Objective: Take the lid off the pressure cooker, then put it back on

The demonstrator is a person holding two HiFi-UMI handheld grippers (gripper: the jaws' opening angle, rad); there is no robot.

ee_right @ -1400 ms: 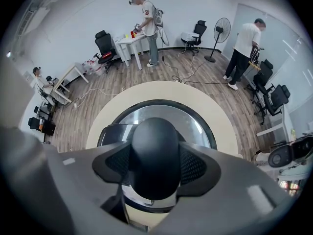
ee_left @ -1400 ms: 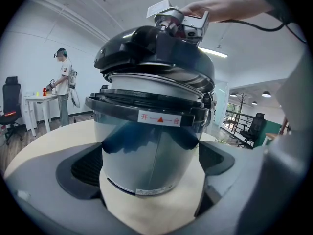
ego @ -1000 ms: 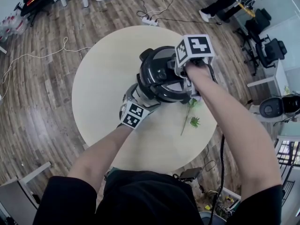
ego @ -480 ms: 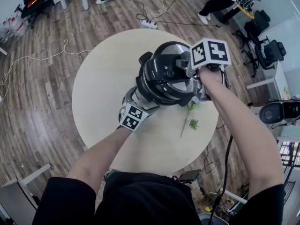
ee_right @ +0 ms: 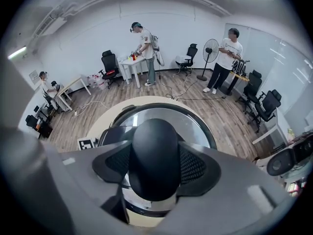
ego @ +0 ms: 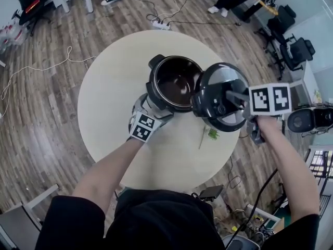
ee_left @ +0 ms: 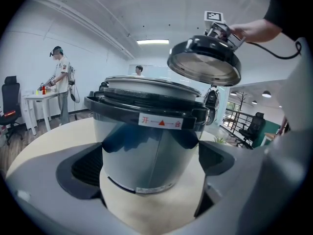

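Note:
The pressure cooker stands open on the round cream table, its dark inside showing. My left gripper is at its near side. In the left gripper view the steel cooker fills the gap between both pads, which rest on its sides. The lid hangs tilted in the air to the right of the cooker and above the table's right edge. My right gripper is shut on the lid's black knob. The raised lid also shows from below in the left gripper view.
A green plant sprig lies on the table below the lid. A black round device sits off the table's right. Cables and a power strip lie on the wood floor; office chairs and people stand further off.
My right gripper lifted the lid off the cooker and carried it up and to the right, leaving the pot open. My left gripper and the cooker stayed put.

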